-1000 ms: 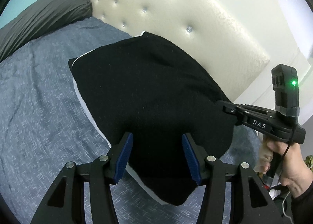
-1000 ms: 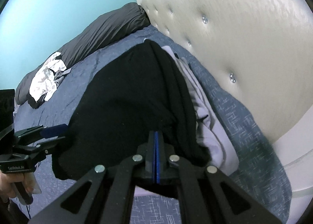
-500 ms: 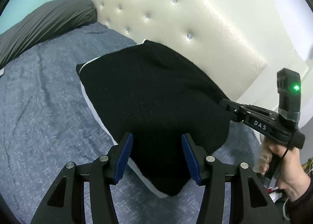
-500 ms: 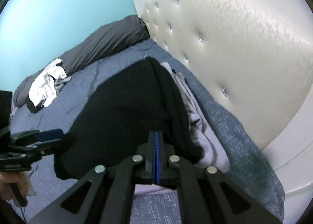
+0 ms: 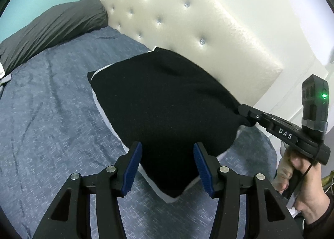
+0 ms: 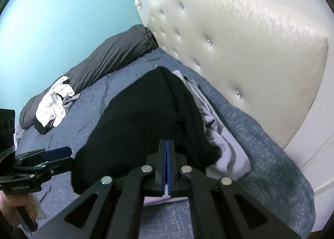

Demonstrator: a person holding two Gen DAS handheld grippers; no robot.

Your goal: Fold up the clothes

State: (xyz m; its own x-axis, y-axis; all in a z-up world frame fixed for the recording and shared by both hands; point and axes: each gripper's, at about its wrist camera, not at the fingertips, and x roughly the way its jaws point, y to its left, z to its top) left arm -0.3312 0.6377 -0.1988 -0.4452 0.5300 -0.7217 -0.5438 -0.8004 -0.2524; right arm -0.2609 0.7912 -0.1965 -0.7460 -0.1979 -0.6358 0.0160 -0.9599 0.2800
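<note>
A black folded garment [image 5: 167,101] lies on a pale lilac garment [image 6: 227,145] on the blue bedspread [image 5: 52,118], close to the headboard. My right gripper [image 6: 167,143] is shut on the black garment's right corner, and in the left wrist view the right gripper [image 5: 243,113] holds that corner slightly raised. My left gripper [image 5: 168,166] stands open. The black garment's near corner lies between its blue pads [image 5: 133,166], which do not press on it. In the right wrist view the left gripper [image 6: 62,157] sits at the garment's left edge.
A cream tufted headboard [image 5: 187,30] runs along the right of the bed. A grey duvet [image 6: 112,57] lies along the far side by the teal wall, with crumpled white clothes [image 6: 54,107] beside it. A person's hand [image 5: 302,176] holds the right gripper's handle.
Both grippers have risen and drawn back a little, so the stack looks smaller and the headboard's carved top has come into view. The right gripper kept its hold; the left stayed open.
</note>
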